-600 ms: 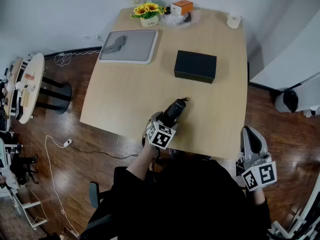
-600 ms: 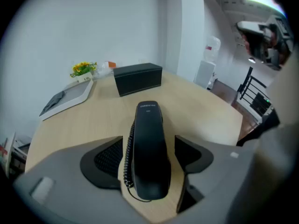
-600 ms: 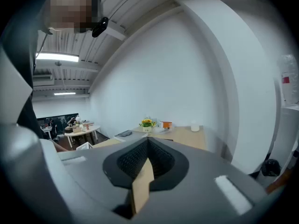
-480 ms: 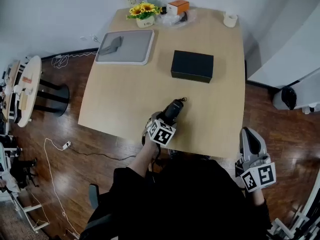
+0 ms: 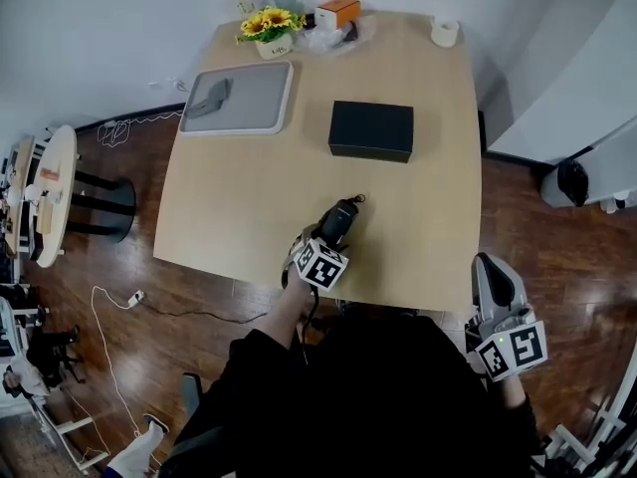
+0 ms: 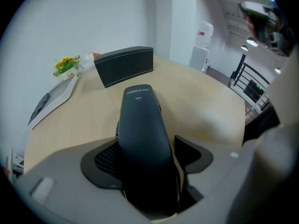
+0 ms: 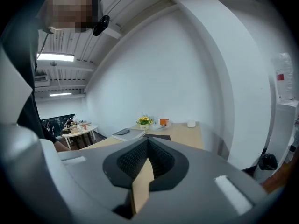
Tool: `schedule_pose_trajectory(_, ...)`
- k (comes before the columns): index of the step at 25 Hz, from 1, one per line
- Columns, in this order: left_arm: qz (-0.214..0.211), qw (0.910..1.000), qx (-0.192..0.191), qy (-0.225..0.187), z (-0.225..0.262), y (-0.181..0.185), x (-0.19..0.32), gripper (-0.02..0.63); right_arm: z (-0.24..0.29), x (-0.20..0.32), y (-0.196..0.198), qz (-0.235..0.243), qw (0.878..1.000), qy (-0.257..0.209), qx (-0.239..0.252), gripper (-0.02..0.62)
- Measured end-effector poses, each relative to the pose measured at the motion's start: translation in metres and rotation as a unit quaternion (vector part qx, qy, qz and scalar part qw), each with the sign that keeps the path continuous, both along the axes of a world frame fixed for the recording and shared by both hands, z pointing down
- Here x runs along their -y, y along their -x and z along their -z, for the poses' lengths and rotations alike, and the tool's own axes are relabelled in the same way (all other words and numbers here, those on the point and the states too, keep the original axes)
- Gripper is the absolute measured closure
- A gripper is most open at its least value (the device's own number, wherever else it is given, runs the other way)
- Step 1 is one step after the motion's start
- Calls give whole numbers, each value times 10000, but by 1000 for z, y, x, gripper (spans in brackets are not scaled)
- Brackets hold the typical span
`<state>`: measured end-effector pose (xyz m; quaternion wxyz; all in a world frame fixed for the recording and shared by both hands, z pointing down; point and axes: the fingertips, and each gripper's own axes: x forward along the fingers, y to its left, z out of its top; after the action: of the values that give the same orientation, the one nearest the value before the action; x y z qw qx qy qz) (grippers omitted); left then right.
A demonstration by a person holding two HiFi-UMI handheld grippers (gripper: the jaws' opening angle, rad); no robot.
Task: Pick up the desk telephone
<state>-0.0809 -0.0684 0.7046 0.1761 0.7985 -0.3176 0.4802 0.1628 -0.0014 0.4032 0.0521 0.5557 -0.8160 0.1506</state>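
A black telephone handset (image 5: 339, 216) lies lengthwise between the jaws of my left gripper (image 5: 332, 231), over the near part of the wooden table (image 5: 239, 207). In the left gripper view the handset (image 6: 140, 120) fills the gap between the jaws, so the left gripper (image 6: 147, 148) is shut on it. A black rectangular box (image 5: 371, 130) rests flat further back on the table, and the same box (image 6: 124, 71) shows just beyond the handset's tip. My right gripper (image 5: 495, 279) hangs off the table's near right edge, above the floor; its jaws (image 7: 145, 171) meet with nothing between them.
A grey tray (image 5: 249, 108) holding a small grey item sits at the back left. Yellow flowers (image 5: 261, 26), an orange box (image 5: 338, 11) and a white cup (image 5: 444, 32) line the far edge. A round side table (image 5: 55, 192) stands on the floor at the left.
The head view has shifted, so the table things sit slightly higher and further left in the picture. Both grippers keep their places, the left one still holding the handset.
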Motion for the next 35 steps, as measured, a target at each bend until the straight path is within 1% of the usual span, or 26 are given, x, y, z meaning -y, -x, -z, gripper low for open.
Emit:
schedule_pose_trajectory(1, 39, 9999, -96, -10, 1, 0, 1, 284, -1, 1, 2, 36, 10000, 9, 10, 597)
schedule_pose_trajectory(2, 119, 9997, -203, 3, 2, 1, 2, 328, -2, 1, 4, 77, 10000, 16, 18, 597)
schedule_pose_trajectory(5, 396, 9982, -424, 142, 7, 4, 0, 339, -2, 3, 11, 218, 9998, 6, 30, 597)
schedule_pose_trajectory(7, 489, 9973, -538, 120, 18, 5, -2, 341, -1, 5, 14, 289, 9996, -16, 40, 597)
schedule_pose_trajectory(9, 488, 9961, -730, -28, 41, 2, -5, 342, -2, 8, 16, 343, 9994, -20, 61, 597)
schedule_pose_trajectory(12, 545, 9911, -1174, -311, 95, -5, -13, 344, -3, 11, 21, 453, 9989, -20, 102, 597)
schedule_pose_trajectory(15, 577, 9820, -1586, -848, 162, -11, -19, 344, -2, 15, 30, 602, 9981, -49, 131, 597)
schedule_pose_trajectory(18, 581, 9708, -1807, -1468, 227, -11, -25, 344, -1, 20, 37, 740, 9971, -80, 155, 597)
schedule_pose_trajectory(21, 636, 9550, -2048, -2048, 287, -5, -30, 344, 1, 24, 43, 853, 9961, -98, 209, 597)
schedule_pose_trajectory(24, 802, 9384, -2306, -2444, 336, 7, -35, 344, 3, 28, 48, 950, 9951, -139, 227, 597)
schedule_pose_trajectory(26, 877, 9307, -2421, -2596, 360, 15, -39, 344, 5, 31, 51, 980, 9948, -171, 231, 597)
schedule_pose_trajectory(29, 942, 9243, -2527, -2700, 380, 23, -45, 344, 8, 35, 53, 982, 9946, -202, 252, 597)
schedule_pose_trajectory(35, 1026, 9227, -2591, -2663, 377, 27, -46, 344, 7, 36, 55, 1003, 9944, -208, 252, 597)
